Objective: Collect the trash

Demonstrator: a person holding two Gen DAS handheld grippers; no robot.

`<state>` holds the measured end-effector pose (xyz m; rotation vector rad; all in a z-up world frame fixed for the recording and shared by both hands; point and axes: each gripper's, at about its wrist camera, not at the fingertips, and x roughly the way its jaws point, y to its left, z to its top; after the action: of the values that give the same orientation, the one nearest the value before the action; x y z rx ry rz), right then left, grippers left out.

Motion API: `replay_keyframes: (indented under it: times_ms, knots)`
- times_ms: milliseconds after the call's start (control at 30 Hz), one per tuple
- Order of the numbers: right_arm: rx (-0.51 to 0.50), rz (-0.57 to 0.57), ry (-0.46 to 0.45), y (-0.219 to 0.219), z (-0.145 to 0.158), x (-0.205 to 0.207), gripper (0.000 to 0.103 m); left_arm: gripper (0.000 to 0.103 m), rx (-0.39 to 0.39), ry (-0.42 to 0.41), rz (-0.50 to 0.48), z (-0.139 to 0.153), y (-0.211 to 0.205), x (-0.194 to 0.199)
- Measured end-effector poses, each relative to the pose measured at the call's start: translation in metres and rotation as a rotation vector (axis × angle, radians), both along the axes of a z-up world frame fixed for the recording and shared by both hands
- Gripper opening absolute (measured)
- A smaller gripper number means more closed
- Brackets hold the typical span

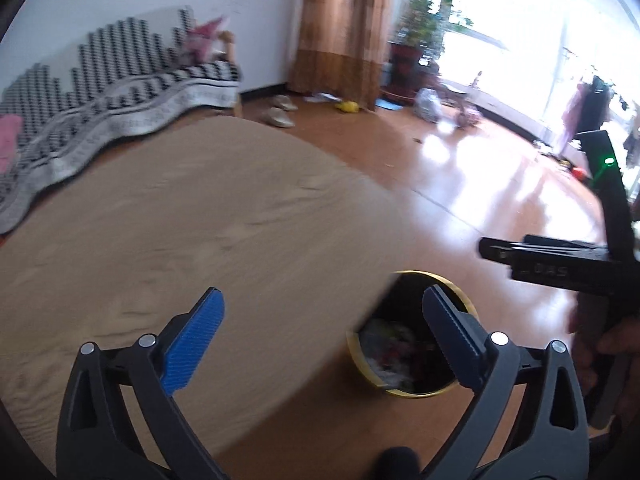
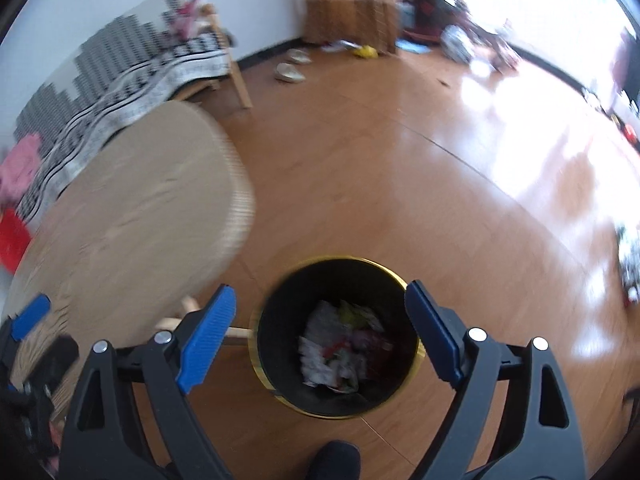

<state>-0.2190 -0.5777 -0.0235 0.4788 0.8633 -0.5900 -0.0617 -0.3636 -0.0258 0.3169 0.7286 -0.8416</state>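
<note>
While both claws stand wide open and hold nothing, the right claw (image 2: pixel 320 340) hangs directly above a black bin (image 2: pixel 335 338) with a gold rim, its blue pads at 9 and 3 o'clock of the opening. Crumpled trash (image 2: pixel 340 346) lies at the bin's bottom. The left claw (image 1: pixel 322 340) hovers over the edge of the round wooden counter (image 1: pixel 192 220), with the bin (image 1: pixel 404 344) on the floor at its 4 o'clock, partly hidden under the counter.
</note>
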Motion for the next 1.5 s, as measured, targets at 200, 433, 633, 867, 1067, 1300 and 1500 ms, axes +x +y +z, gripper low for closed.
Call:
replay_keyframes:
  times_ms: [200,433,633,867,1067,1300,1500]
  knots:
    - [-0.079,0.227,-0.068,0.103,0.04,0.077,0.086,0.096,0.032,-0.075,0.265,0.026,0.125,0.051]
    - [-0.135,0.487,-0.115,0.232,0.057,0.15,0.088,0.096,0.007,-0.048,0.558,0.037,0.267,0.098]
    - [-0.171,0.603,-0.098,0.305,0.048,0.182,0.088,0.096,-0.012,-0.055,0.671,0.042,0.333,0.119]
    - [-0.191,0.648,-0.076,0.338,0.036,0.206,0.088,0.096,-0.01,-0.052,0.719,0.04,0.361,0.125]
    - [-0.181,0.65,-0.074,0.339,0.034,0.208,0.088,0.096,-0.016,-0.054,0.716,0.042,0.364,0.126]
    - [-0.182,0.649,-0.068,0.334,0.033,0.205,0.088,0.096,-0.009,-0.06,0.703,0.044,0.354,0.124]
    - [-0.182,0.641,-0.067,0.332,0.033,0.203,0.088,0.096,-0.007,-0.058,0.703,0.044,0.351,0.124]
